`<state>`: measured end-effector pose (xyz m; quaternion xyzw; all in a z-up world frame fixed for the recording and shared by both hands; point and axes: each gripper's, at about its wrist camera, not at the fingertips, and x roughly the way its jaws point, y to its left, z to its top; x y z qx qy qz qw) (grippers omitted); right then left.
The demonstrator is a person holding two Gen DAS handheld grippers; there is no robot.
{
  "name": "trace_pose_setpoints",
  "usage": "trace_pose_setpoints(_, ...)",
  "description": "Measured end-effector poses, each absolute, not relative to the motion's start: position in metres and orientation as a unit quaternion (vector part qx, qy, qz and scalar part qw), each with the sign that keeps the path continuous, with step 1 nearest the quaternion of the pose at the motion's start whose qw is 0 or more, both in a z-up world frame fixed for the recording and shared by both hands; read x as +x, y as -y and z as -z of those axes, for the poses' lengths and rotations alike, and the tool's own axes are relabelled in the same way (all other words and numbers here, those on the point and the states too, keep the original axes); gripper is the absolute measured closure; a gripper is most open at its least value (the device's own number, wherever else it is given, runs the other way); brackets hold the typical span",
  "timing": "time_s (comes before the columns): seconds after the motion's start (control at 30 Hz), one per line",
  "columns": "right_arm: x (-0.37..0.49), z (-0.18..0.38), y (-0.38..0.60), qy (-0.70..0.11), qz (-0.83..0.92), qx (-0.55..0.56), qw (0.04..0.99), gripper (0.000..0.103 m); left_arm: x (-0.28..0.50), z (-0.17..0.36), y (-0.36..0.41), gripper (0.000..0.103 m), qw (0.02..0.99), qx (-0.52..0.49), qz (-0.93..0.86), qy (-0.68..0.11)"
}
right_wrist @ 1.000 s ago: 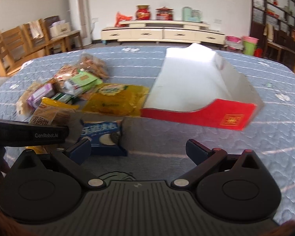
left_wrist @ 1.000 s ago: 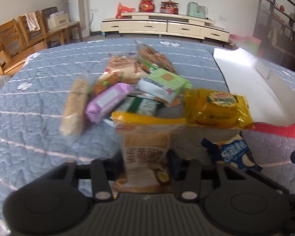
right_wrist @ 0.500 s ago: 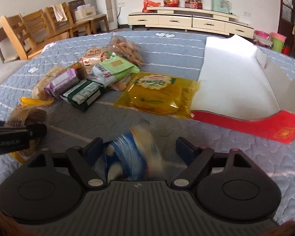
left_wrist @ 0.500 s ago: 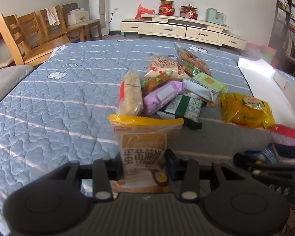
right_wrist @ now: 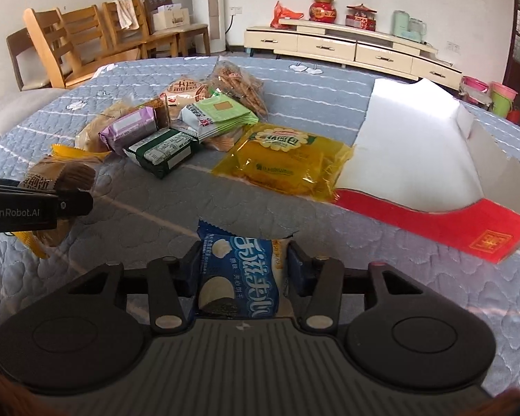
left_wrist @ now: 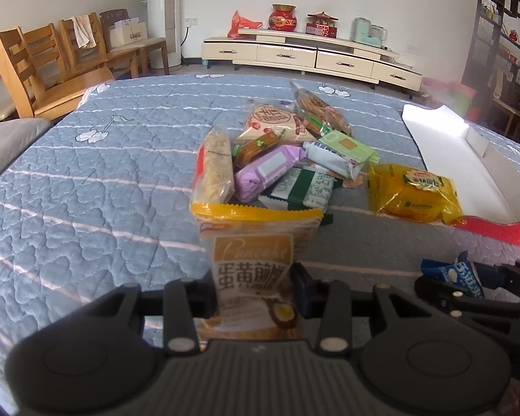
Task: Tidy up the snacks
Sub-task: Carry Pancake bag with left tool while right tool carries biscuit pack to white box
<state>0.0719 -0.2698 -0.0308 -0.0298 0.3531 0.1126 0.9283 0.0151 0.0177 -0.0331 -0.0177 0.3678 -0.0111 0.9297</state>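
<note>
Two packets are in my grip: left gripper (left_wrist: 254, 289) jaws clamp the pancake packet (left_wrist: 254, 260), and right gripper (right_wrist: 243, 265) jaws have just been closing onto the blue biscuit packet (right_wrist: 241, 274). Next, I judge, both go into the red box (right_wrist: 433, 159) at the surface's right edge.

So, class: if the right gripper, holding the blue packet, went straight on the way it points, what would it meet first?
Probably the yellow snack bag: it lies ahead of the right gripper and its blue cookie packet, with bare blue quilt between. Depth is uncertain.
</note>
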Motion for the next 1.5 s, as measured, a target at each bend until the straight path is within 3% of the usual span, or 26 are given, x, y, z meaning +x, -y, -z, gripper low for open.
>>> trace_pose_setpoints(0.47, 0.050, -0.021, 0.277, -0.282, -0.093, -0.039, 0.954, 0.048, 0.005, 0.006, -0.001, 0.063, 0.939, -0.007, 0.023, -0.343)
trace_pose_setpoints(1.5, 0.065, -0.048, 0.358, -0.268, 0.002, -0.002, 0.963, 0.048, 0.045, -0.020, 0.092, 0.063, 0.932, 0.033, 0.119, -0.340)
